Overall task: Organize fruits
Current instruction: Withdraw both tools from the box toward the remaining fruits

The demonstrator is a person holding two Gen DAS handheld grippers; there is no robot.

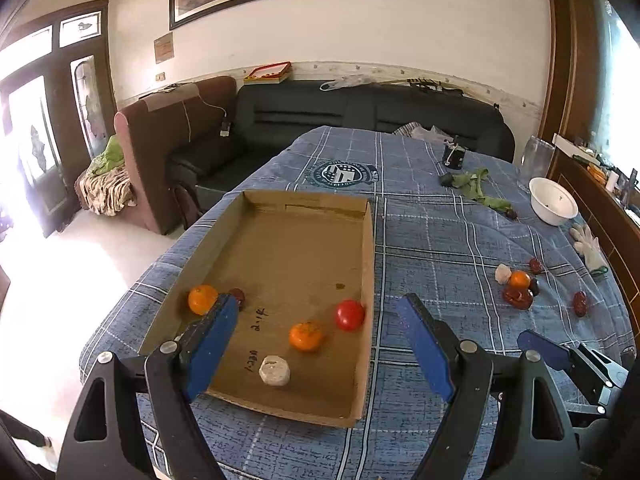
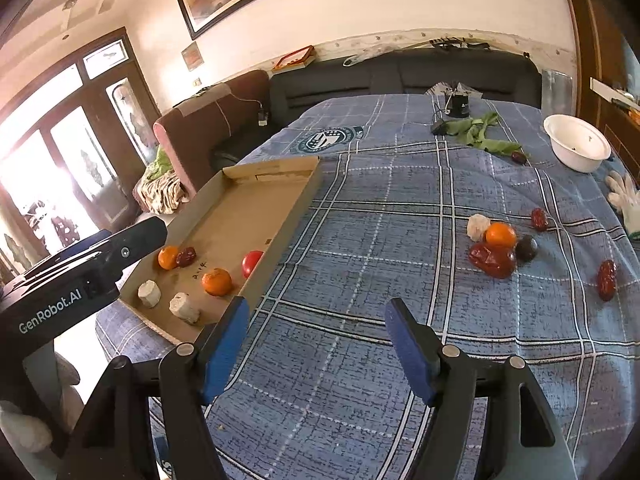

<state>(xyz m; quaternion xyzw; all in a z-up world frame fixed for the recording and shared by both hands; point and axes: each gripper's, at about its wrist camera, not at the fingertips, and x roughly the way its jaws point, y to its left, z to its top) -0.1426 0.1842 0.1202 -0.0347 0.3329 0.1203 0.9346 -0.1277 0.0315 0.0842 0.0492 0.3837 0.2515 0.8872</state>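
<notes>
Brown cardboard tray (image 2: 224, 216) already holds several fruits; a small orange tangerine (image 2: 500, 235) waits well right of it. Both the left gripper (image 1: 316, 328) and right gripper (image 2: 316, 334) are wide apart and empty, so the right one should probably straddle that tangerine squarely before closing.

"GenRobot.AI" was printed in pale letters on the black body of the left gripper (image 2: 52, 304), seen at the left edge of the right wrist view. Handwritten dark figures were marked on the floor of the cardboard tray (image 1: 296, 248); one mark read roughly "2.14", while the other, nearer the front edge, could not be made out. A round emblem was printed on the blue checked cloth (image 1: 420, 240), its lettering too small to be read.
</notes>
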